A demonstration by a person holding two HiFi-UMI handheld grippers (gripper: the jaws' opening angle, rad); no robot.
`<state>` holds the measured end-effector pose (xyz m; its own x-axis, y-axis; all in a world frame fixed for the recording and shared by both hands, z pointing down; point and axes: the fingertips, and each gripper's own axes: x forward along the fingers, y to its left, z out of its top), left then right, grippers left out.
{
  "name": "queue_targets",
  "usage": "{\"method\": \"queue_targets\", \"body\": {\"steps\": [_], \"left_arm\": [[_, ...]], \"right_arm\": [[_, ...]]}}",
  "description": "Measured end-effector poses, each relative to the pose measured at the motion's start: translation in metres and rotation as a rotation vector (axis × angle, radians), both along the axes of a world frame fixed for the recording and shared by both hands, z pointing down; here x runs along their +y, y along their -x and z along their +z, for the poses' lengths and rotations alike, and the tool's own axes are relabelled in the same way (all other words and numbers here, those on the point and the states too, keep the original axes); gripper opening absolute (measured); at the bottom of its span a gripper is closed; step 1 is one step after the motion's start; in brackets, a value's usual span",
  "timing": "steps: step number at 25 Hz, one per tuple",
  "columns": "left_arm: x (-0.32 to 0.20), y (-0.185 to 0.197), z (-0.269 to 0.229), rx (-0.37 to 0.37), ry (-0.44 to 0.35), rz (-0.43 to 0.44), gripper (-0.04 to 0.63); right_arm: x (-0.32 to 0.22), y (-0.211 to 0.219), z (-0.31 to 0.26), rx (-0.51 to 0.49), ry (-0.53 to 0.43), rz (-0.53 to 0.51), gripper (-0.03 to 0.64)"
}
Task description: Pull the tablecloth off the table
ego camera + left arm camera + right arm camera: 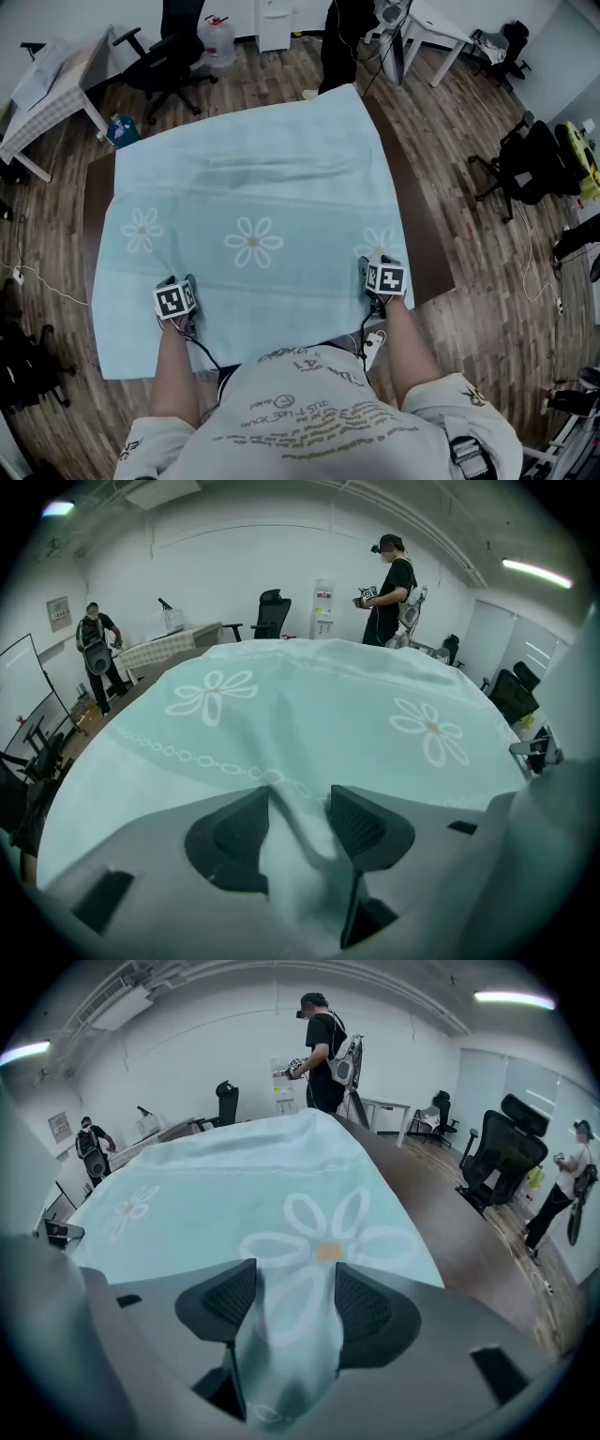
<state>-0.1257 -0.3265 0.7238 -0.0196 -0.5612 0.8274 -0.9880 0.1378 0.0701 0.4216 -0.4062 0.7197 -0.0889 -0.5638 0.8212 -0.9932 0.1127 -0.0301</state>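
Observation:
A pale blue tablecloth [253,178] with white daisy prints covers the brown table [424,246] and hangs over its near edge. My left gripper [176,300] rests on the cloth near the front left. In the left gripper view a raised fold of tablecloth [298,832] stands between the jaws of that gripper [300,808], which are apart. My right gripper [384,277] sits on the cloth at the front right. Its jaws [295,1302] are wide apart around a broad fold of tablecloth [286,1354] by a daisy.
A person [339,42] stands beyond the table's far end, next to a black office chair [164,61] and a water jug [217,39]. A checkered side table [52,84] is at the far left. More chairs [525,164] stand at the right on the wooden floor.

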Motion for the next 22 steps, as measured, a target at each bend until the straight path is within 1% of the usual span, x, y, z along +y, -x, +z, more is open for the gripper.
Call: {"method": "queue_targets", "body": {"steps": [6,8,10,12,13,15,16,18,20,22], "left_arm": [[0.001,-0.005,-0.001,-0.002,-0.030,0.016,0.184],[0.002,-0.009,-0.001,-0.006,-0.023,0.031,0.157],[0.001,-0.015,-0.001,-0.017,-0.012,0.063,0.114],[0.001,-0.023,0.000,-0.045,0.001,0.104,0.052],[0.000,-0.027,0.001,-0.070,0.006,0.126,0.035],[-0.002,-0.031,0.004,-0.112,0.005,0.155,0.023],[-0.002,-0.033,0.004,-0.114,0.002,0.148,0.020],[0.003,-0.033,0.000,-0.075,-0.004,0.093,0.017],[0.007,-0.033,-0.005,-0.024,-0.035,0.046,0.015],[0.010,-0.033,-0.013,0.004,-0.068,0.028,0.014]], "right_arm": [[0.000,0.003,-0.001,0.000,0.007,-0.001,0.222],[0.002,0.005,-0.001,0.000,0.017,-0.006,0.204],[0.002,0.008,-0.001,-0.001,0.030,-0.014,0.178],[0.002,0.013,-0.001,-0.002,0.041,-0.027,0.121],[0.002,0.016,0.000,0.003,0.045,-0.036,0.088],[0.003,0.022,0.000,0.030,0.043,-0.053,0.031],[0.003,0.023,0.000,0.049,0.037,-0.058,0.022],[0.002,0.024,0.000,0.072,0.024,-0.058,0.018],[0.003,0.026,-0.001,0.061,0.020,-0.041,0.018],[0.005,0.026,-0.003,0.058,0.010,-0.027,0.017]]}}
